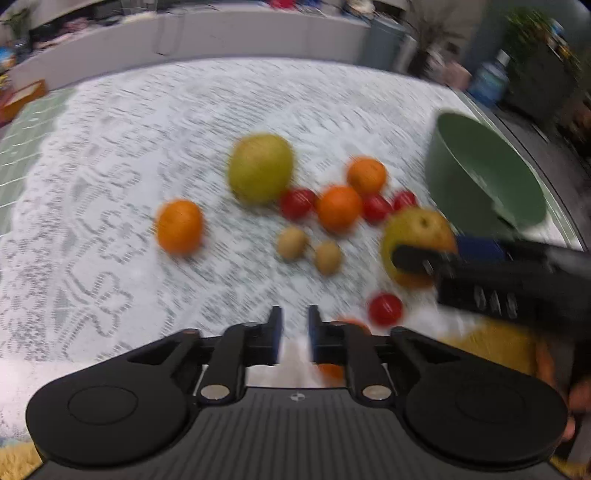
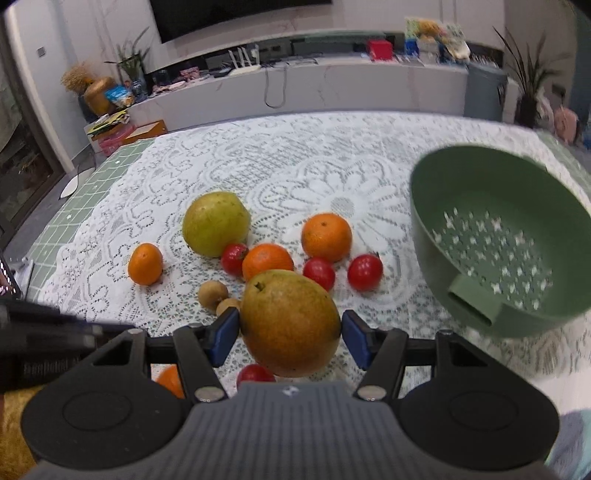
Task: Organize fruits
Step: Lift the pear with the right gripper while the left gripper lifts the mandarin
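Right gripper (image 2: 290, 334): jaws pinching the big pear (image 2: 290, 323), probably lifted.
Left gripper (image 1: 295, 334): jaws narrowly spread, empty.
Risk: round pear slips short of the green colander (image 2: 498, 240), scattering tomatoes.

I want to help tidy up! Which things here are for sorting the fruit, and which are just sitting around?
For the job: pear in the right hand-held gripper, green pear, oranges, red fruits, small brown fruits, green bowl.

Just around: lace cloth, plants, boxes, black screen.
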### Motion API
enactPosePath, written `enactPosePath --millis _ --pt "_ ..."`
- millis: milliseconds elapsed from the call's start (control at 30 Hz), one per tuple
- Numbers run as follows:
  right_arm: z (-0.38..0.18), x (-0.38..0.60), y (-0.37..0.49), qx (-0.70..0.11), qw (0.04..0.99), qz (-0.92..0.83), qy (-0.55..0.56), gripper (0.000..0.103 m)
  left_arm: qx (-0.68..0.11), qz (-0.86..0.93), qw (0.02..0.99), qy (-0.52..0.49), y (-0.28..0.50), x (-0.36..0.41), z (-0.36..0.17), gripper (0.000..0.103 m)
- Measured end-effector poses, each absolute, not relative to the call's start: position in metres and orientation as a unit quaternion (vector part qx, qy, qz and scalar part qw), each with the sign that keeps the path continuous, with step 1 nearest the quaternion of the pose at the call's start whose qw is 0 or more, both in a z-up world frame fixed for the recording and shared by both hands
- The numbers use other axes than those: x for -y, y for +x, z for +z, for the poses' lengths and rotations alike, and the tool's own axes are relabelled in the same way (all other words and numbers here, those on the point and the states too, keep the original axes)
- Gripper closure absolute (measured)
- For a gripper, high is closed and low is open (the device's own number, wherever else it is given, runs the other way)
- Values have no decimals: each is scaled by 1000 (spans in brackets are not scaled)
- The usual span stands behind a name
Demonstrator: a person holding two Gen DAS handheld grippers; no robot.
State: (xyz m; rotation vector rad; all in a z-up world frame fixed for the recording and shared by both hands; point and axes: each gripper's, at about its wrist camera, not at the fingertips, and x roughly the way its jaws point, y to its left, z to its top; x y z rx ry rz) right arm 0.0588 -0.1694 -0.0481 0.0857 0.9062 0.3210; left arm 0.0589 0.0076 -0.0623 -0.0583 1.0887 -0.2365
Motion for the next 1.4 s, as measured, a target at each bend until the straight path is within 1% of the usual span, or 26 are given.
enactPosePath --millis 67,100,133,200,267,400,533,667,933,1067,1400 --pt "-50 178 61 -451 878 143 64 44 -514 -132 847 -10 52 0 -63 72" --pt "-52 182 61 -458 875 138 73 44 -510 -139 849 -4 49 3 -63 65" --pt "-53 186 62 -465 872 132 82 44 -510 -148 847 -6 48 5 -63 54" --pt "-55 190 62 -472 867 127 95 44 -515 -161 842 -16 49 9 -66 48" --pt "-55 190 61 -472 867 127 98 44 -514 -168 841 -19 50 13 -69 44" --pt "-55 191 57 -475 866 126 97 44 -522 -190 831 -19 48 24 -73 44" --pt "-59 198 60 -495 853 115 115 44 -536 -205 819 -26 48 34 -84 41" --pt "-61 203 60 -505 847 110 128 44 -546 -208 811 -42 53 38 -92 41" --pt "-61 201 62 -509 844 112 123 44 -564 -209 797 -46 56 47 -101 49" --pt "-69 204 65 -534 827 111 134 43 -563 -206 799 -52 55 45 -102 49" --pt "-68 206 63 -532 827 109 144 44 -550 -183 813 -56 48 42 -91 51"
